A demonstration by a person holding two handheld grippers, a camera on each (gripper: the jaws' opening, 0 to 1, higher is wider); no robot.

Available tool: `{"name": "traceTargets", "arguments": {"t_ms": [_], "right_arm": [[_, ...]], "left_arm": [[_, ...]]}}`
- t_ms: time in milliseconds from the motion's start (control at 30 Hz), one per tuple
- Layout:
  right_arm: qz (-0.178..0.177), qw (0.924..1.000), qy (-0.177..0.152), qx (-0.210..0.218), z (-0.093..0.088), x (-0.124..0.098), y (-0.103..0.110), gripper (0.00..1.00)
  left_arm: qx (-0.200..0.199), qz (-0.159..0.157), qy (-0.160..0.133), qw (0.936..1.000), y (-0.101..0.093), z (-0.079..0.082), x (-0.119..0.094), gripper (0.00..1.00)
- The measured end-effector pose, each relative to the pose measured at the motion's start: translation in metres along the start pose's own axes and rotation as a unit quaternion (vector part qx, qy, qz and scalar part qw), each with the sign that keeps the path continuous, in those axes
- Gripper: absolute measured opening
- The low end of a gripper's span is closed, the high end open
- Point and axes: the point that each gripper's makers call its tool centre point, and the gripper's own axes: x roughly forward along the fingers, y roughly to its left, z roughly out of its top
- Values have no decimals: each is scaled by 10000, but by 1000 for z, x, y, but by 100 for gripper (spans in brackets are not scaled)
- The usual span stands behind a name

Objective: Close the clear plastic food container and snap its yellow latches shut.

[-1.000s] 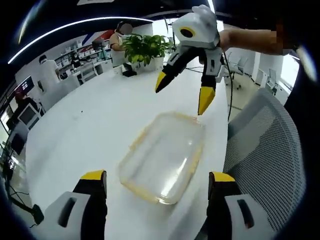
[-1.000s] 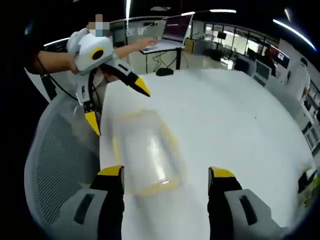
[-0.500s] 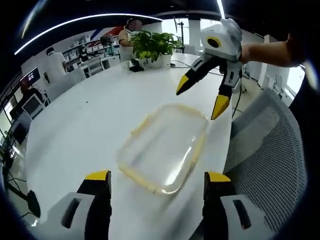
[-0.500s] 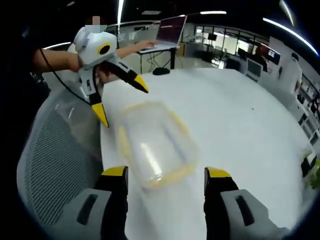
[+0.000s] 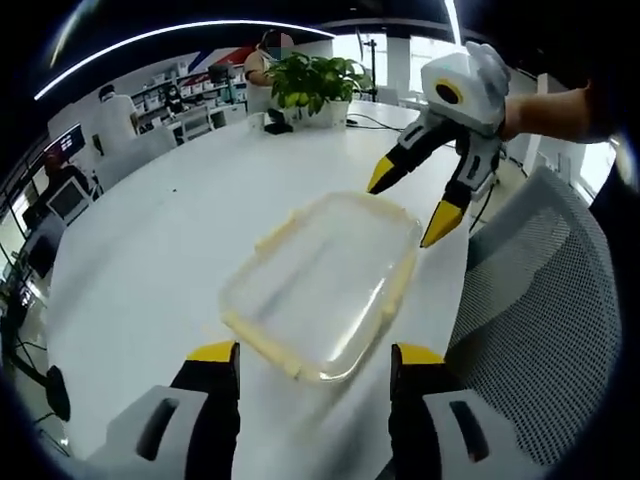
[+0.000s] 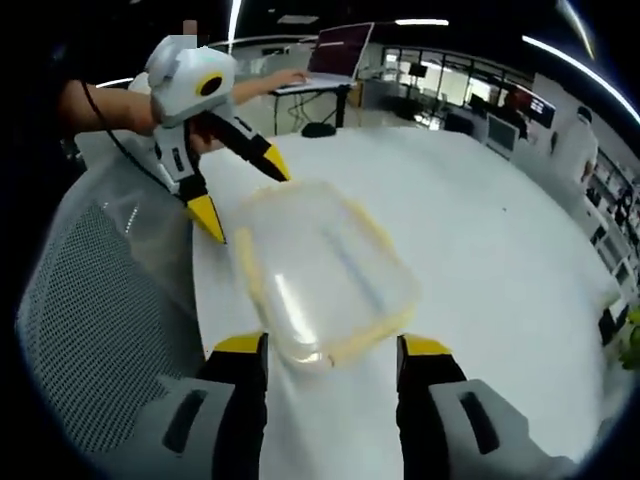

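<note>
Clear food container (image 5: pixel 318 285) lies on white table (image 5: pixel 150 260), between both grippers. Left gripper (image 5: pixel 312 362) spread at its near end. Right gripper (image 5: pixel 412 202) spread at its far end.

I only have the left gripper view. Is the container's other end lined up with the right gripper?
Observer: Yes. In the right gripper view the container has its near end at the tips of the right gripper, between the open jaws.
Operator: How does my left gripper look from that side?
Observer: The left gripper is open, with both tips close to the container's far end.
Operator: Anything behind it?
Observer: A laptop stands open on a desk past the table, with a person's hand at it.
</note>
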Motion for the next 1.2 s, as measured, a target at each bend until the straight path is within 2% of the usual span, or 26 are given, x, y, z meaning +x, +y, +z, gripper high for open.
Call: {"name": "traceTargets", "arguments": {"t_ms": [333, 867, 1200], "right_arm": [[35, 10000, -31, 23, 3, 3, -3, 45], [-49, 9997, -122, 196, 18, 12, -31, 45], [-100, 9997, -82, 190, 27, 23, -50, 45]], "left_arm": [[-16, 38, -5, 10000, 8, 0, 3, 46], [5, 32, 84, 10000, 34, 11, 16, 45], [29, 36, 135, 9999, 57, 20, 27, 46]]}}
